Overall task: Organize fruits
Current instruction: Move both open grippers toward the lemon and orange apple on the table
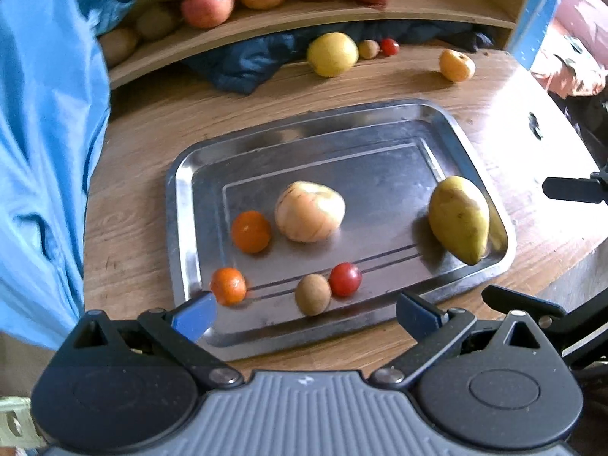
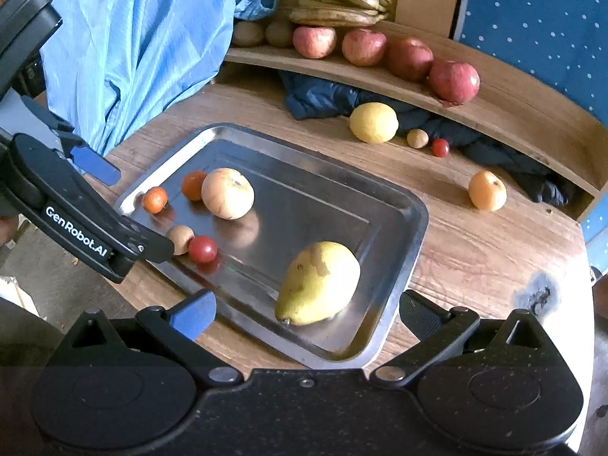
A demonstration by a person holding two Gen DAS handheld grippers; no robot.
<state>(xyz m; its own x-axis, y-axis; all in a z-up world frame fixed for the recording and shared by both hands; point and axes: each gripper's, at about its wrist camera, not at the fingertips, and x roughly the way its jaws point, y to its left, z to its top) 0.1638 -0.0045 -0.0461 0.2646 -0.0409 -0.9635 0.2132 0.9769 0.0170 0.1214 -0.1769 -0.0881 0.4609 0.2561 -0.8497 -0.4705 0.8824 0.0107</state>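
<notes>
Between the left tongs (image 1: 306,313), spread wide and empty, lay a small brown kiwi-like fruit (image 1: 312,294) and a red cherry tomato (image 1: 345,279) on the rectangular steel tray (image 1: 182,197). Ahead of the right tongs (image 2: 306,313), equally wide and holding nothing, rested a yellow-green pear (image 2: 319,283). Beyond both, on the wooden worktop (image 2: 475,243), waited a yellow lemon (image 2: 373,122) and a pale orange round fruit (image 2: 487,190). Gathering seemed half done; next, probably, a reach outward for one of those.
</notes>
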